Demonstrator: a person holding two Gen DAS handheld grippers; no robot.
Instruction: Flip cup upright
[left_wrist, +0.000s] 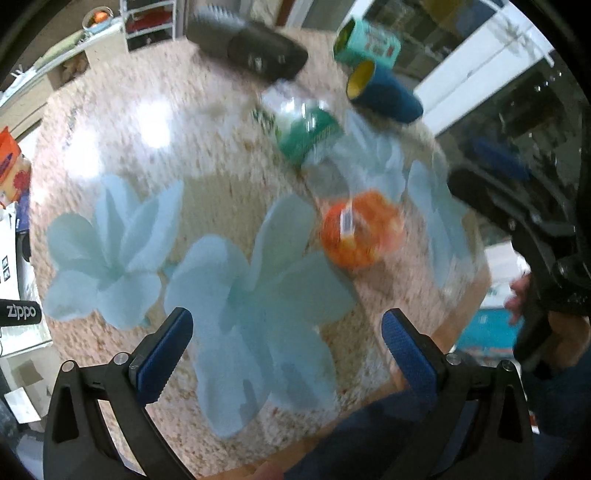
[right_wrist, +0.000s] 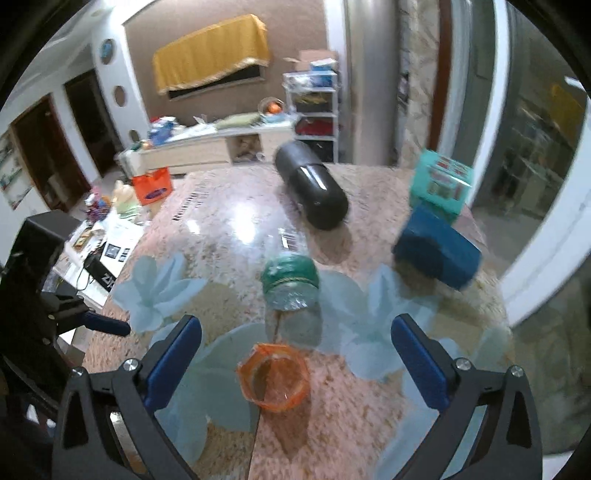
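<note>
A small orange translucent cup (right_wrist: 274, 376) stands with its mouth up on the glass table, between and just beyond my right gripper's fingers. In the left wrist view the orange cup (left_wrist: 360, 230) is blurred, ahead and to the right. My right gripper (right_wrist: 295, 363) is open and empty, held just above the cup. It also shows at the right edge of the left wrist view (left_wrist: 491, 177). My left gripper (left_wrist: 286, 354) is open and empty, over the near table edge; it shows at the left of the right wrist view (right_wrist: 107, 325).
A clear plastic bottle with a green label (right_wrist: 291, 284) lies behind the cup. A dark cylinder (right_wrist: 314, 188), a dark blue cup on its side (right_wrist: 437, 254) and a teal tin (right_wrist: 441, 182) lie farther back. The glass table (right_wrist: 221, 229) has pale blue flower prints.
</note>
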